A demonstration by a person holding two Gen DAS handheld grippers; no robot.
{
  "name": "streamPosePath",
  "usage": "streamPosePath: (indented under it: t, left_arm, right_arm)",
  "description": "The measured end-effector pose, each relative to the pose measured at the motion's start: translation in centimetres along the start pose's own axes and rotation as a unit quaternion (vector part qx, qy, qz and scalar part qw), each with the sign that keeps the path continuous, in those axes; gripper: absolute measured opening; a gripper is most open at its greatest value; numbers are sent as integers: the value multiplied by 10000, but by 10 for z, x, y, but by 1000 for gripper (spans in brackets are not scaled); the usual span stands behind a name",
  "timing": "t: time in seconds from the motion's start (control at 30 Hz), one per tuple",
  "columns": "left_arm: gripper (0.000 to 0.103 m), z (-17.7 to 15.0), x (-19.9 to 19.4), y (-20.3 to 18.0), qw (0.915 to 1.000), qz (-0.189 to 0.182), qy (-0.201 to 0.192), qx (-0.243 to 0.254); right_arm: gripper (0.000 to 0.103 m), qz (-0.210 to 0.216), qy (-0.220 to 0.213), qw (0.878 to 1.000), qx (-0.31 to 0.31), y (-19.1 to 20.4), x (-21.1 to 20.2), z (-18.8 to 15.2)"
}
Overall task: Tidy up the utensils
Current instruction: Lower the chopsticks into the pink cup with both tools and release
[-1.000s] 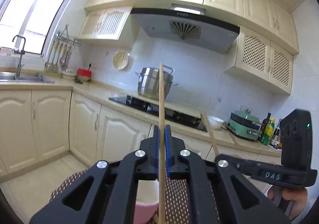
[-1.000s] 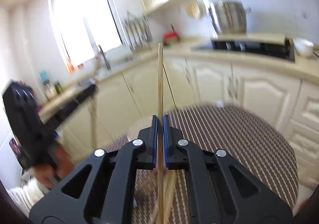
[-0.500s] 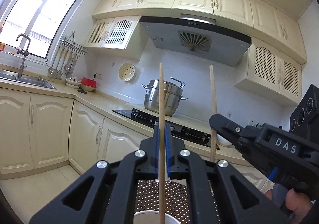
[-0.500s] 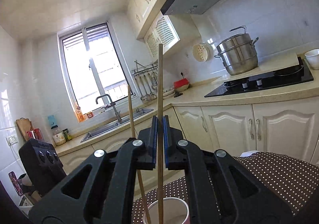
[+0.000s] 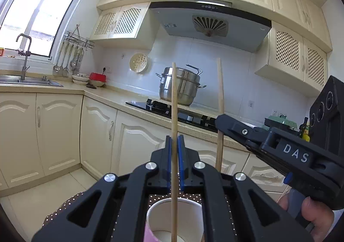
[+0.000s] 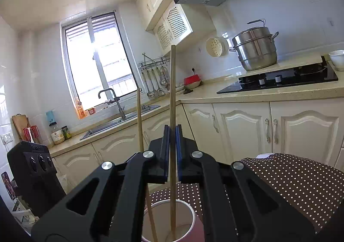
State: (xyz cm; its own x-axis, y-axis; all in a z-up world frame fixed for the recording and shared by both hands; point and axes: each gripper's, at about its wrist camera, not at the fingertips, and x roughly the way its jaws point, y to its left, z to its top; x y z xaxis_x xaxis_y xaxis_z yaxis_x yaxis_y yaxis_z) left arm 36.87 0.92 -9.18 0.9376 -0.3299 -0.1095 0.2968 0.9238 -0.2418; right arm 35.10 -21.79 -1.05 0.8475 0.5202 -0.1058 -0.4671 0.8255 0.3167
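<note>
Left tongs (image 5: 174, 149) pinch one chopstick (image 5: 174, 113) upright, and its lower end reaches down into the cup (image 5: 163, 216). Right tongs (image 6: 171, 141) pinch a second chopstick (image 6: 172, 102) in the same way, also upright, with its lower end inside the same cup (image 6: 189, 218). This cup is white inside and pink outside, and it stands on a brown dotted cloth (image 6: 290, 179). Behind is a worktop (image 5: 103, 93) with a steel pot (image 5: 182, 87).

Chopstick (image 5: 174, 216) tips hidden inside cup (image 5: 159, 209)
</note>
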Motion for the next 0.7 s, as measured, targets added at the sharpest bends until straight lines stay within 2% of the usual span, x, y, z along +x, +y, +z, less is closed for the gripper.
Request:
streamPosePath:
  t: [0.27, 0.33, 0.5, 0.7]
  left_arm:
    - [8, -5, -19, 3, 9994, 159, 241, 163]
    - [25, -4, -24, 4, 9994, 172, 272, 144]
    - [44, -1, -37, 7, 9995, 229, 223, 77]
    - [62, 5, -51, 11, 9992, 337, 194, 39]
  right_arm:
    - [6, -217, 98, 9982, -542, 23, -14, -12]
    - [6, -295, 127, 9977, -595, 25, -16, -17]
    - [6, -408, 201, 9975, -541, 25, -19, -26]
    - [6, -535, 296, 9967, -533, 25, -24, -32]
